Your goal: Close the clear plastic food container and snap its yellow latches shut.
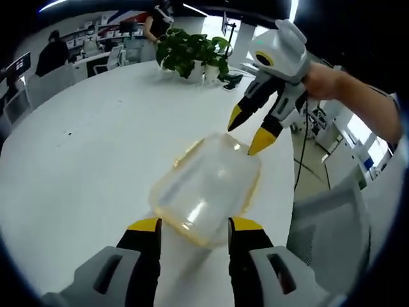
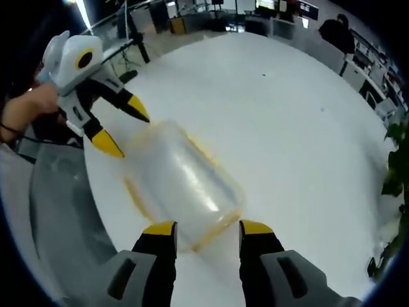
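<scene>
On white table [image 1: 96,141], clear container [image 1: 208,188] sat between left gripper [image 1: 193,225] and right gripper [image 2: 208,225], both jaws spread, gripping nothing.

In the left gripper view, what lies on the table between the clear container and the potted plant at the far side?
Nothing: bare white table runs from container to plant.

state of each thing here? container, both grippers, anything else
clear plastic food container: on the white table, lid on, blurred; latch state can't be told
left gripper: open, jaws astride the container's near end
right gripper: open, jaws at the container's opposite end
potted plant: upright at the table's far edge
</scene>
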`<action>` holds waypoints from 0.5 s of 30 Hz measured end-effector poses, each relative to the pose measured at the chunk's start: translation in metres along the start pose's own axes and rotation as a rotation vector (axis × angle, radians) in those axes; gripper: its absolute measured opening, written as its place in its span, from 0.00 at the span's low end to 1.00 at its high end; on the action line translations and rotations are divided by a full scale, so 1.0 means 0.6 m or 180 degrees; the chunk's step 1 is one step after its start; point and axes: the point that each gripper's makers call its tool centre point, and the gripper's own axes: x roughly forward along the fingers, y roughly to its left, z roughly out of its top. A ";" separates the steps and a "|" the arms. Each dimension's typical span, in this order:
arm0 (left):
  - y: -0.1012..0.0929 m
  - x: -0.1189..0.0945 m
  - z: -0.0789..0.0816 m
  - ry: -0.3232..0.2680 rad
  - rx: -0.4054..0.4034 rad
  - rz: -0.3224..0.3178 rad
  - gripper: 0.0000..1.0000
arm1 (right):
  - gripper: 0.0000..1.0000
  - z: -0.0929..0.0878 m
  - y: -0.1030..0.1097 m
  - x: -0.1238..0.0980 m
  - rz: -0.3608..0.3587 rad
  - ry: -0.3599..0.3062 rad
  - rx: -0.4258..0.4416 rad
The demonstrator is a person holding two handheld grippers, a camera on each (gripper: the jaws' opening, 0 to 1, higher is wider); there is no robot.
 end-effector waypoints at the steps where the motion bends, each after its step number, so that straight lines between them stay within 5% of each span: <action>1: 0.001 0.001 0.000 0.0006 0.0031 0.0003 0.41 | 0.37 0.001 0.000 0.000 0.0002 0.0010 -0.0051; 15: -0.004 0.004 0.022 0.0044 0.0712 -0.0027 0.40 | 0.31 0.019 0.009 0.001 -0.0014 0.0052 -0.0713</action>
